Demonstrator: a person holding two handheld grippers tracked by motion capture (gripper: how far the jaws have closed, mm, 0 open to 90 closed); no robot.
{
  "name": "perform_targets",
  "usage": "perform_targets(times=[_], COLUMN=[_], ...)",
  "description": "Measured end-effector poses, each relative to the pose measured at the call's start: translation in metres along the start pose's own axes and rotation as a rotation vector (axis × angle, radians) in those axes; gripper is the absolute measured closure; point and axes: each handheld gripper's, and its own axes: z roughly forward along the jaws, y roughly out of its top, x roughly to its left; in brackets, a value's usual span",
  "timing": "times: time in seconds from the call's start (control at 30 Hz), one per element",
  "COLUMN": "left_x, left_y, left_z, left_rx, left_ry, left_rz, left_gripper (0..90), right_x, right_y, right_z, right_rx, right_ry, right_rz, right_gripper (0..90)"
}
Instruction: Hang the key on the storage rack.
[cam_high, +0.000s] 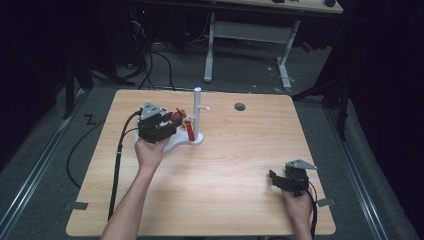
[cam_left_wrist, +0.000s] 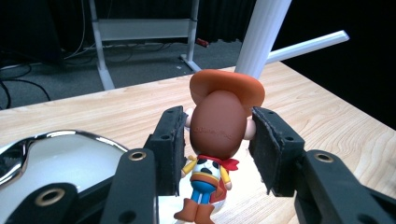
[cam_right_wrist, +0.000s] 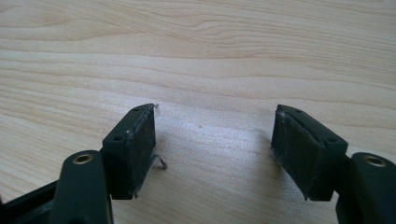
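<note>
The cowboy figurine (cam_left_wrist: 219, 154) is pinched at its head by the left gripper (cam_left_wrist: 217, 144), beside the white peg stand (cam_high: 196, 107) on the table (cam_high: 225, 165). It is judged light, rigid and smooth; the rounded head may slip. Its face is hidden. The right gripper (cam_right_wrist: 215, 149) is spread, holding nothing.
</note>
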Motion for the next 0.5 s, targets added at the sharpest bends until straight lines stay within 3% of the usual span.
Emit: perform_targets(times=[0.5], left_x=[0.005], left_y=[-0.014], left_z=[0.0], left_rx=[0.008], left_ry=[0.021], left_rz=[-0.01], left_gripper=[56.0], right_x=[0.0], right_y=[0.0], right_z=[0.0], right_rx=[0.001], right_ry=[0.0], right_rz=[0.0], right_gripper=[31.2])
